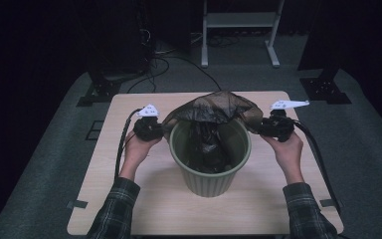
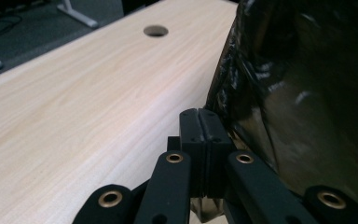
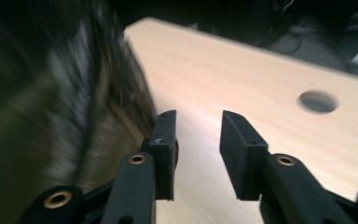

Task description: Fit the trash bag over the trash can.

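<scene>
Left gripper (image 1: pixel 151 128) sits at the bin's 9 o'clock side, its jaws pressed together; in the left gripper view (image 2: pixel 200 140) a fold of the black bag (image 2: pixel 303 102) seems to be nipped between them low down, though the pinch point is mostly hidden. That hold keeps the bag's edge stretched outward, which looks like the way to pull its mouth over the rim.

Moving across, the green ribbed bin (image 1: pixel 210 174) stands upright near the middle of the wooden table (image 1: pixel 258 209). The bag (image 1: pixel 214 107) is draped over the rim from 10 to 2 o'clock, billowing up in a dome, while part of it hangs down inside the bin. The near rim, around 6 o'clock, is still bare, so I judge the lining only partly done.

At 3 o'clock, the right gripper (image 1: pixel 273 127) is held level beside the rim. In the right gripper view (image 3: pixel 198 154) its 2 jaws stand spread with only tabletop between them; the blurred bag lies just beside the left jaw, not gripped. Judging by this, that side has been let go, perhaps to take a fresh hold lower down.
</scene>
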{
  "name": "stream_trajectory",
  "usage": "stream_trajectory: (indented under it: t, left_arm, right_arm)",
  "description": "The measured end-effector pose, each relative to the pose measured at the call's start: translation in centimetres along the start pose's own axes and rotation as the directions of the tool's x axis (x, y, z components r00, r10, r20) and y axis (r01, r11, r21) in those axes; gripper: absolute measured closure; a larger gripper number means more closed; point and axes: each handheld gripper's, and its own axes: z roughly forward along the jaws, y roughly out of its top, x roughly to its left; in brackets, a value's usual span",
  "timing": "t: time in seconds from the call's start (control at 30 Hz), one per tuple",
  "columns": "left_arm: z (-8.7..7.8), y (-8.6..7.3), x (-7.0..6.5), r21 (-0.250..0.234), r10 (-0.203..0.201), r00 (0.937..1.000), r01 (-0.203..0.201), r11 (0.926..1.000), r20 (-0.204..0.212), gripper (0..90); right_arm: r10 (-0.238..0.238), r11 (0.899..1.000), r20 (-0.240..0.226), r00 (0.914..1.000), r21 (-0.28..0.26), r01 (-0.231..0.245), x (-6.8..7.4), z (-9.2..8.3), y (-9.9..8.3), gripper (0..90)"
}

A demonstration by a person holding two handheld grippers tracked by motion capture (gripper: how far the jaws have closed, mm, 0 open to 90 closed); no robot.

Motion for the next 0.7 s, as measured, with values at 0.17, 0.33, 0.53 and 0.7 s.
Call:
stream_trajectory:
  t: [0.17,0.33,0.53,0.7]
  left_arm:
    - [-0.9,0.0,0.2,-0.03,-0.003,1.0,0.003,0.9995,0.005,88.7]
    - [-1.3,0.4,0.0,-0.052,0.002,1.0,-0.002,0.9986,0.003,88.7]
    - [-1.4,0.6,-0.1,-0.056,0.007,1.0,-0.007,0.9984,0.006,88.7]
    - [-1.4,0.6,-0.1,-0.059,0.006,0.9999,-0.005,0.9982,0.009,88.7]
  right_arm:
    - [0.019,0.995,0.008,0.9998,-0.097,-0.018,-0.7,-3.0,1.0,60.3]
    - [-0.012,0.982,-0.054,0.9985,-0.189,0.002,0.4,-5.7,3.7,54.8]
    - [-0.068,0.97,-0.139,0.9879,-0.24,0.033,2.4,-6.6,5.9,47.7]
    - [-0.104,0.973,-0.203,0.9736,-0.222,0.058,3.7,-5.5,6.7,46.2]
